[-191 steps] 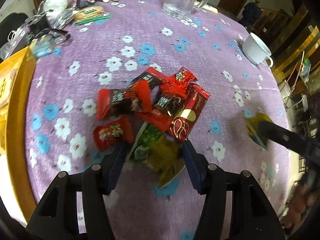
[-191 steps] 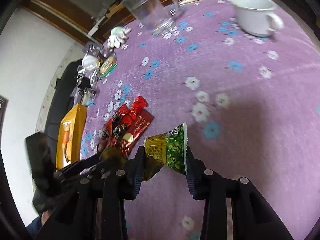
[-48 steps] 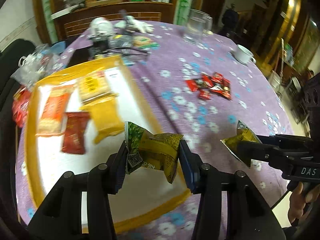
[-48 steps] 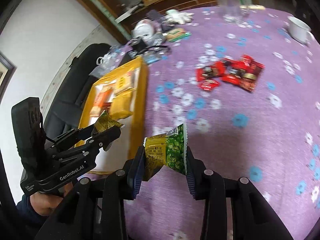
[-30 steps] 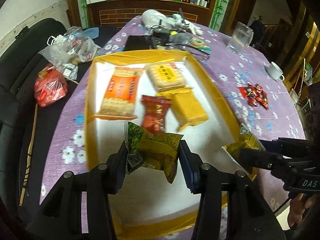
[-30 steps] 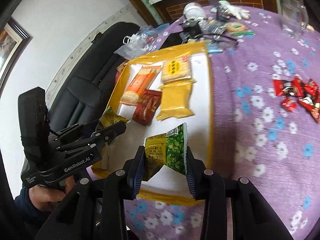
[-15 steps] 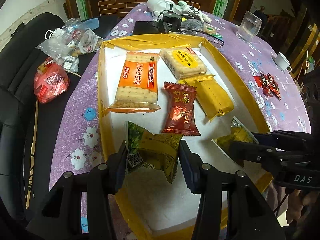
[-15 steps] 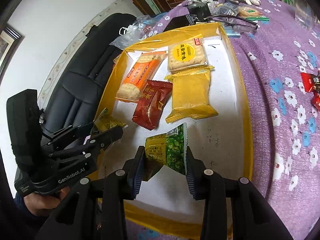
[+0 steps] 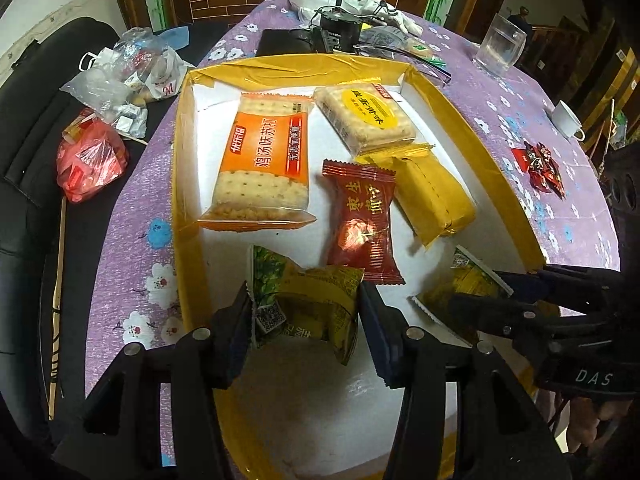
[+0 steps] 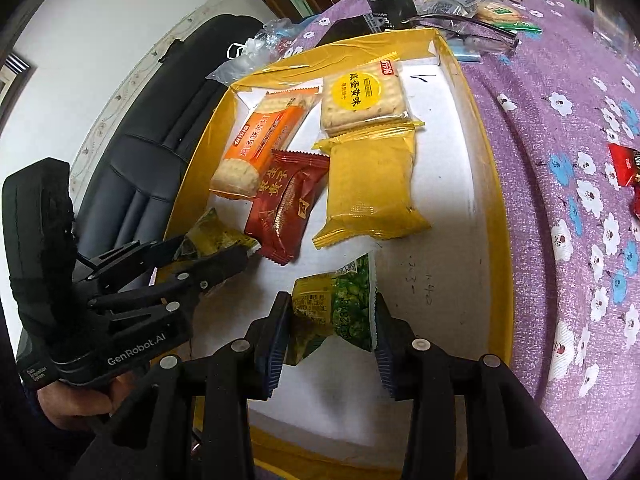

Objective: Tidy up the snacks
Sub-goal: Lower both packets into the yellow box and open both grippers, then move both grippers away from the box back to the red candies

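Both my tools are easing open over the yellow-rimmed white tray: left tool around a crumpled green-yellow foil packet, right tool around a green pea packet. Released unevenly, either might land on the dark red wrapped snack.

Both grippers were black plastic with silver screws and ribbed blue pads; one body said "GenRobot.AI", other "DAS".

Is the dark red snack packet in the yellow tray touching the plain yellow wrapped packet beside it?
Touching: in the right wrist view the dark red snack packet overlaps the plain yellow packet's edge, no gap.
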Available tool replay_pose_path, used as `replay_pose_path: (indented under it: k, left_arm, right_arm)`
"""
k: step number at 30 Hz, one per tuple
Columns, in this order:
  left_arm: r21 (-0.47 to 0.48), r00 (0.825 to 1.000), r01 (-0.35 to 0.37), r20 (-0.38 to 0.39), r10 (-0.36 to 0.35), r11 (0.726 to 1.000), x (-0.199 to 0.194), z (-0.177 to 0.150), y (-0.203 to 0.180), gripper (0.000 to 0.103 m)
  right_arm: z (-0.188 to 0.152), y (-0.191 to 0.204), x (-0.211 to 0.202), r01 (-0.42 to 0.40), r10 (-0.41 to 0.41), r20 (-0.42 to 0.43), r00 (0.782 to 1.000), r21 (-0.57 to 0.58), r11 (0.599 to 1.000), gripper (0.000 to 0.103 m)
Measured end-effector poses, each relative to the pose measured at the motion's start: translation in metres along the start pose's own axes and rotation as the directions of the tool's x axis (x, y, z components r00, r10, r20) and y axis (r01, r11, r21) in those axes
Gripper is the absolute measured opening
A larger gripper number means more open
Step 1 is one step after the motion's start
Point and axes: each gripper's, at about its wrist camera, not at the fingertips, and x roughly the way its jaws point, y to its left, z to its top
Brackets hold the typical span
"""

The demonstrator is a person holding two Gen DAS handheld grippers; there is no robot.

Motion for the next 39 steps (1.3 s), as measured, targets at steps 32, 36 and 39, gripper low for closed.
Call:
replay_pose_path:
  k: [32, 36, 39]
  left_arm:
    - [-0.264, 0.900, -0.283, 0.259, 0.350, 0.922, -0.048, 0.022, 0.041, 0.050]
    - [-0.314, 0.796, -0.466, 0.261, 0.547, 0.827, -0.035, 0.023, 0.066, 0.050]
    - [-0.316, 0.729, -0.570, 0.230, 0.644, 0.758, -0.017, 0.020, 0.073, 0.051]
  right_arm:
    - [-0.002, -0.067, -0.105, 0.386, -0.444, 0.354, 0.823, 0.226, 0.895, 0.044]
    - [0.020, -0.061, -0.080, 0.532, -0.577, 0.345, 0.740, 0.224, 0.817, 0.042]
    - [0.028, -0.058, -0.057, 0.612, -0.648, 0.332, 0.686, 0.217, 0.760, 0.042]
